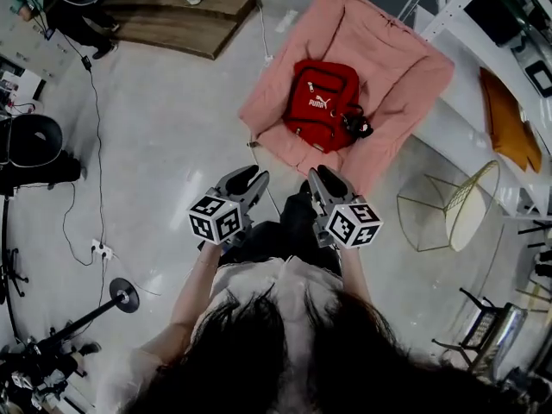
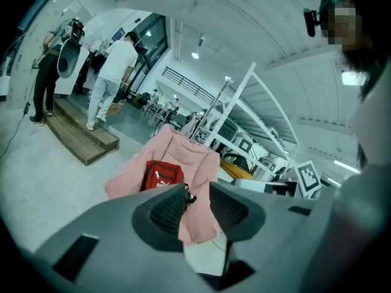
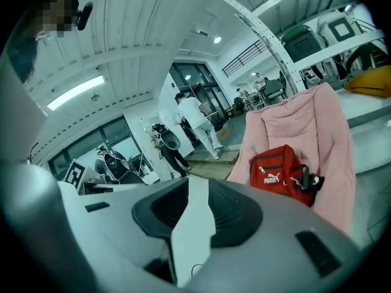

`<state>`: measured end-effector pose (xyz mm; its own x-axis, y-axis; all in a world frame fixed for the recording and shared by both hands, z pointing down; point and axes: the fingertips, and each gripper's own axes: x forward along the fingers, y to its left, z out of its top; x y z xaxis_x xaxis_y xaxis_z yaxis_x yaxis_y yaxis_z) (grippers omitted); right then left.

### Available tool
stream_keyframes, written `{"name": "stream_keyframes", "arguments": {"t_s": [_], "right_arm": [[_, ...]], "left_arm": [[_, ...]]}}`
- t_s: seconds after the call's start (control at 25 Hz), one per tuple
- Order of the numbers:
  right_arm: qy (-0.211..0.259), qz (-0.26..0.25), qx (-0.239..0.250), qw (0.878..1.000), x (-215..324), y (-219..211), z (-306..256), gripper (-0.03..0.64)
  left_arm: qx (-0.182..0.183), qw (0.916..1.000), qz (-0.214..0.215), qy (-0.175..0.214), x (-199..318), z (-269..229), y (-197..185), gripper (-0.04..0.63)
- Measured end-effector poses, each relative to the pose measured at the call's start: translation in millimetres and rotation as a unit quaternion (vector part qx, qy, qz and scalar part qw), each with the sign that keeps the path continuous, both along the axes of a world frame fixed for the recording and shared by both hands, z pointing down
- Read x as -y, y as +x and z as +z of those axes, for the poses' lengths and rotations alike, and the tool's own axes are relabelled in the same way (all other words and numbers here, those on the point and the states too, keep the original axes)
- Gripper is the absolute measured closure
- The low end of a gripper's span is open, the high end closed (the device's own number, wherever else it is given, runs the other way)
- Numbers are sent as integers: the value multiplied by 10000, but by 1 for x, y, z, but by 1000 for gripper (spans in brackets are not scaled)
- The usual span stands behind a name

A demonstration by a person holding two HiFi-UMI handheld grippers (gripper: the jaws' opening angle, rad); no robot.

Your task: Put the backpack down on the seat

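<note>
A pale grey polished floor (image 1: 164, 145) fills most of the head view. A low brown wooden platform (image 1: 185, 15) lies at its far left, and a white metal rack (image 1: 470, 136) runs along the right. A soft pink padded seat (image 1: 405, 67) stands at the far centre, just left of the rack. An orange cushion (image 1: 509, 123) rests on the rack's shelf. Nearer on the right stands a yellow wire-frame chair (image 1: 457, 205).

The red fabric backpack (image 1: 321, 102) with a white logo lies on the pink seat, in the middle of its cushion, front face up. A small black charm (image 1: 356, 126) hangs at its right near corner. Nothing touches the backpack.

The left tongs (image 1: 256, 176) and right tongs (image 1: 319, 172) are held side by side above the floor. They are on the near side of the seat, well clear of the backpack, and point toward it. Each carries a cube with square black-and-white markers. In both gripper views the grey ribbed pads stand a narrow gap apart. Nothing is between them, so each pair of tongs is empty.

In the left gripper view, a person in a white top (image 2: 113, 72) stands on the platform in the far background.
</note>
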<state>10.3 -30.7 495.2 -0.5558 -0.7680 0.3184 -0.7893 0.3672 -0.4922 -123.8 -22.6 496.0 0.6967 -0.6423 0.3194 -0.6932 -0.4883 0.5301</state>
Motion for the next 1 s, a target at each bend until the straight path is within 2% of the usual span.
{"name": "stream_keyframes", "arguments": {"t_s": [0.16, 0.32, 0.64, 0.84, 1.0], "right_arm": [[71, -57, -67, 9999, -30, -6, -9, 523], [140, -81, -122, 9998, -51, 2, -16, 533], [135, -204, -180, 9995, -73, 19, -22, 535], [124, -285, -168, 9994, -98, 43, -29, 535], [116, -323, -107, 9994, -120, 66, -29, 535]], "left_arm": [[-95, 9999, 37, -47, -24, 1, -1, 471], [-231, 9997, 97, -74, -42, -1, 13, 477], [63, 9996, 262, 104, -68, -8, 46, 477], [-3, 10000, 77, 16, -85, -20, 62, 477], [-31, 9999, -4, 114, -106, -32, 80, 477]]}}
